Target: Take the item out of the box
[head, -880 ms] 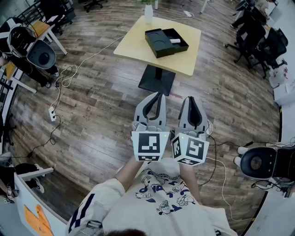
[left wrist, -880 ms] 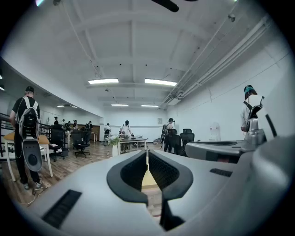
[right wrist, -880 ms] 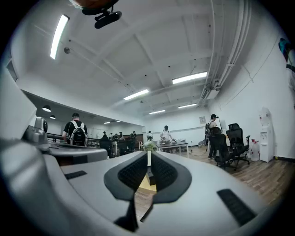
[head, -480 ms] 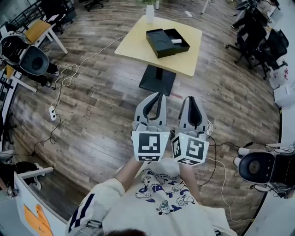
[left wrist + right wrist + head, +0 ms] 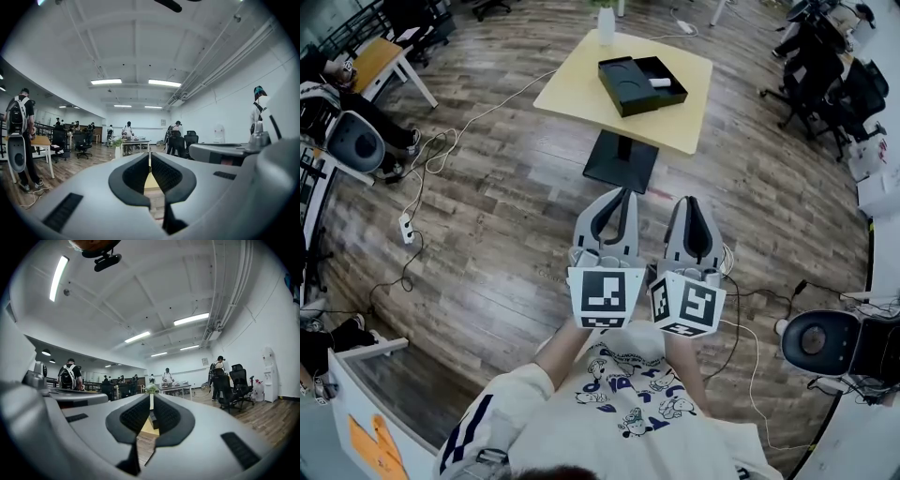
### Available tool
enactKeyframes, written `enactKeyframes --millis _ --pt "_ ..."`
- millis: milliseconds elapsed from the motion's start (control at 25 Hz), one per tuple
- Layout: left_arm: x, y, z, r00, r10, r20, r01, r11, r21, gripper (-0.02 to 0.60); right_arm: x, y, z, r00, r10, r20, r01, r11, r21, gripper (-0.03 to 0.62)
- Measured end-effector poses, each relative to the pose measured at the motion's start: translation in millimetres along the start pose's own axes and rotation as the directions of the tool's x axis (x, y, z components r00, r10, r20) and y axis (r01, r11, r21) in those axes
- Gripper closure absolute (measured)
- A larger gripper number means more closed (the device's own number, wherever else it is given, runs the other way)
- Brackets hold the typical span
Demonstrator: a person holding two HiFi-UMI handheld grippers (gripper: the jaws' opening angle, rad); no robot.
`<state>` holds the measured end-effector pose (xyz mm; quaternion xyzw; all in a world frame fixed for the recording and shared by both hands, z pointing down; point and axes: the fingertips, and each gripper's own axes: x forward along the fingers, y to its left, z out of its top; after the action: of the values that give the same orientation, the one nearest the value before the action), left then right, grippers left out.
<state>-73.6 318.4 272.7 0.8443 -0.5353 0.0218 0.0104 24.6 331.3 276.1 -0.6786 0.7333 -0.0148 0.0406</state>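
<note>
Both claws were held low near the body, side by side above the wood floor.
- Left claw: jaws together, nothing between.
- Right claw: likewise closed and empty.
- Black box: on the yellow bench, well apart, at 12 o'clock from both claws.
- White item: lay in the box's 3 o'clock compartment, long axis roughly 9-to-3.

Judgement: neither claw was clearly nearer. The right claw stood on the item's side, so it looked the likelier one for the pick once the bench was approached.
</note>
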Motion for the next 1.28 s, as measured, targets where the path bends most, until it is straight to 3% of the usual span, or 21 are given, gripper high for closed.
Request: enactKeyframes --millis 360,760,1280 --pt "24.5 3.4 -6.7 1.0 0.002 -0.019 -0.002 1.0 -0.005 0.554 21.8 -9.0 -9.8 1.0 0.003 -0.02 -0.002 1.0 0.022 0.551" --pt "94.5 17.9 -4.6 1.0 -0.015 -0.017 0.015 1.0 -0.006 0.554 89.9 -26.0 -12.1 1.0 0.008 -0.025 -0.008 1.0 0.004 0.551" --pt "165.8 16.5 -2.2 0.997 -0.073 -0.021 0.072 0.997 -0.015 0.555 143.9 -61.9 -14.4 0.998 -0.05 -0.035 0.05 0.999 0.002 0.551"
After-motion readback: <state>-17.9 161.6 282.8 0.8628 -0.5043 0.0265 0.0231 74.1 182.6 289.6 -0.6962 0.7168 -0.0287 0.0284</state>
